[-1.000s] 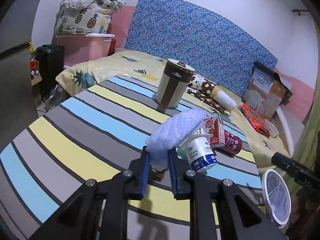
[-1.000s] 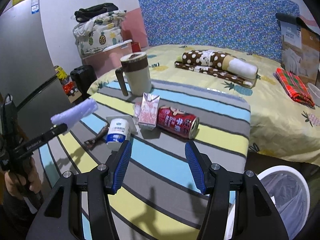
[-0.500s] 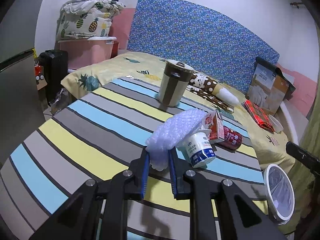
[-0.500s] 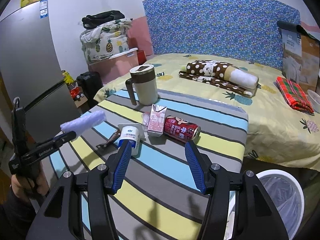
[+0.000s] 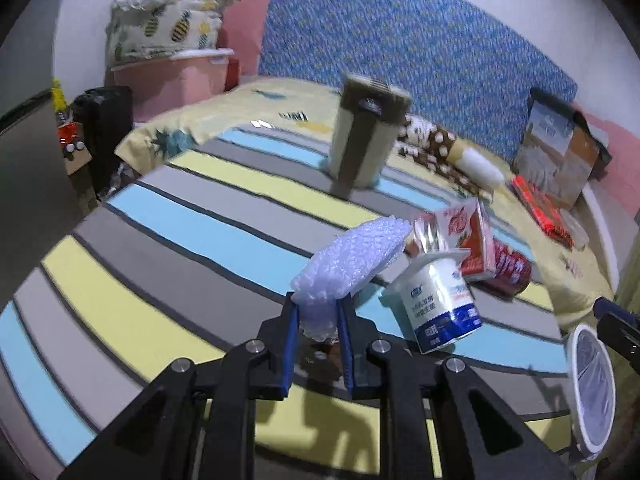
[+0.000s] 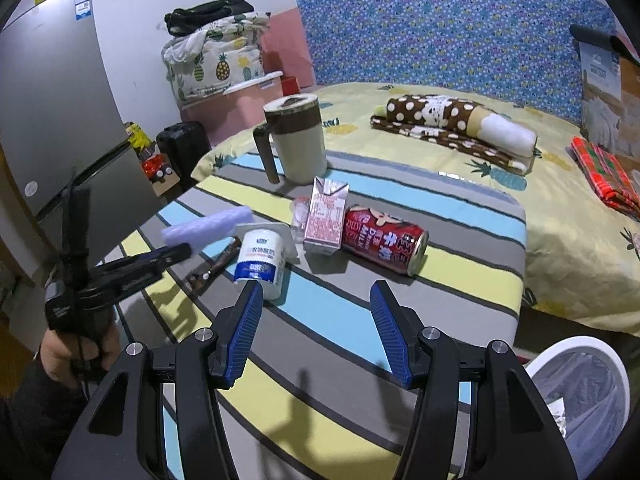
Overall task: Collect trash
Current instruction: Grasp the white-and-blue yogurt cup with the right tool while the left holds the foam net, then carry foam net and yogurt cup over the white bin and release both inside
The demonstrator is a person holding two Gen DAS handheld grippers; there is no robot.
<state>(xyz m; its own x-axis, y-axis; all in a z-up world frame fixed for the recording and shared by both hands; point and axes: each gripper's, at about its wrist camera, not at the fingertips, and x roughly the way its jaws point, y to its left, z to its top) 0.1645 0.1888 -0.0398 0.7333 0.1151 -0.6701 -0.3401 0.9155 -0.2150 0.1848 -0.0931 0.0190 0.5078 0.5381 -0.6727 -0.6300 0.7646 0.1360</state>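
Striped table [image 6: 360, 320]: yogurt cup [image 6: 260, 262] just ahead-left of right gripper [image 6: 316, 334]; carton [image 6: 326, 220] beyond it, touching can [image 6: 384, 242] on its right; mug [image 6: 294, 144] farther back; bin [image 6: 580, 396] off the table, lower right.

- The left gripper [image 5: 317, 322] is raised above the near part of the striped tabletop, its blue-padded fingers [image 5: 289, 342] pinched close together on a roll of bubble wrap [image 5: 352, 258], which sticks up and to the right out of the grip.
- Seen from the right wrist, the left gripper [image 6: 176, 252] reaches in from the left side, carried by the person's left hand [image 6: 78, 350] wrapped around its handle, low at the left edge.
- The right gripper [image 6: 316, 330] is level over the near table edge, its fingers [image 6: 246, 328] spread wide with nothing between them.
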